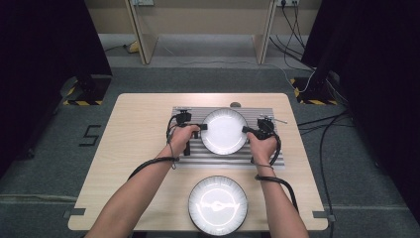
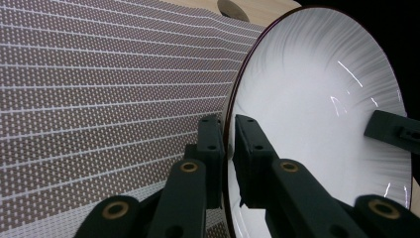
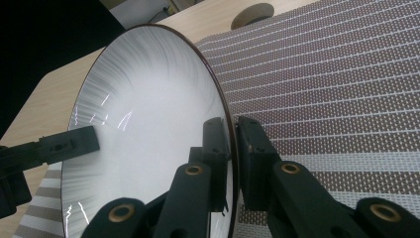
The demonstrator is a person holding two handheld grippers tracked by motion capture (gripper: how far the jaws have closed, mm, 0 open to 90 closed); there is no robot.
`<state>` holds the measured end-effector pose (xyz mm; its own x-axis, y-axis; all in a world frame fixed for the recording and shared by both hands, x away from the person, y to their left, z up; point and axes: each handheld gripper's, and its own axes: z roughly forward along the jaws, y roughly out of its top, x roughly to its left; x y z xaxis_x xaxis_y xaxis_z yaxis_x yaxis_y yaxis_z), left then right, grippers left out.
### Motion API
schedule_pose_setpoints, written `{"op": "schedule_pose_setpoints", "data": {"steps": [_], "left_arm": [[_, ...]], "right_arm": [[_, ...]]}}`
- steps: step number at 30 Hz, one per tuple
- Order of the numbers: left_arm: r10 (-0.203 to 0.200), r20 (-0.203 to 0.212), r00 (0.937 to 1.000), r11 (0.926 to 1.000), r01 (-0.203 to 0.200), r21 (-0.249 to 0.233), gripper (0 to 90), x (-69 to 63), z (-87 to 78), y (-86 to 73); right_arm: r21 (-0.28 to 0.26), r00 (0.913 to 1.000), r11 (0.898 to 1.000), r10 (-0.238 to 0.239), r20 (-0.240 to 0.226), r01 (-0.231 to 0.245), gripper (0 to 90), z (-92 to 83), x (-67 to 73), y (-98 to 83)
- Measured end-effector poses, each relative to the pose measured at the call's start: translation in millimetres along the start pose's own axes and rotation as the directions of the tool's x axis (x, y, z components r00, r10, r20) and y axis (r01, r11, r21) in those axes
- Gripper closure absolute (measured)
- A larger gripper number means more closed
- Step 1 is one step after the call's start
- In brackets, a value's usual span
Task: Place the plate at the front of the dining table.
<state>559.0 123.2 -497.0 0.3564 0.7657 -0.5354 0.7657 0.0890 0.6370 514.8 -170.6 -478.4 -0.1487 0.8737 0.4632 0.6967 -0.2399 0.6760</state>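
A: Nearest item?
B: Item one: front plate [image 1: 218, 205], white with a dark rim, flat on the bare wooden table [image 1: 133, 148] at its near edge, between the two forearms. Untouched.

A: Next back?
B: Item two: left gripper [image 1: 202, 127], jaws pinched tight on the left rim of the held plate [image 1: 224, 131], one pad on each face of the rim. In the left gripper view the pads [image 2: 250, 148] sit hard against it.

A: Opposite side?
B: Item three: right gripper [image 1: 245, 130], jaws likewise clamped on the right rim of the same plate.

A: Where is that plate?
B: Over the middle of the striped placemat [image 1: 193, 113]; whether it is lifted or resting, I cannot tell.

A: Farthest?
B: Item four: round grommet [image 1: 235, 104], set in the table just beyond the placemat's far edge.
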Motion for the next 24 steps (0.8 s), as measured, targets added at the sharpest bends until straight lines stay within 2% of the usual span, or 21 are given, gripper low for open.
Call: {"op": "schedule_pose_setpoints", "data": {"steps": [13,24], "left_arm": [[-0.023,-0.014,0.9996,0.9995,0.023,0.02,81.6,5.1,8.0,-0.4],[-0.025,-0.029,0.9993,0.999,0.026,0.036,81.9,4.7,12.8,2.3]], "right_arm": [[0.022,0.9997,1.0,0.018,0.016,-0.018,83.2,9.0,-3.8,-2.6],[0.033,0.9989,0.999,0.031,0.034,-0.032,82.5,13.9,-7.6,-3.9]]}}
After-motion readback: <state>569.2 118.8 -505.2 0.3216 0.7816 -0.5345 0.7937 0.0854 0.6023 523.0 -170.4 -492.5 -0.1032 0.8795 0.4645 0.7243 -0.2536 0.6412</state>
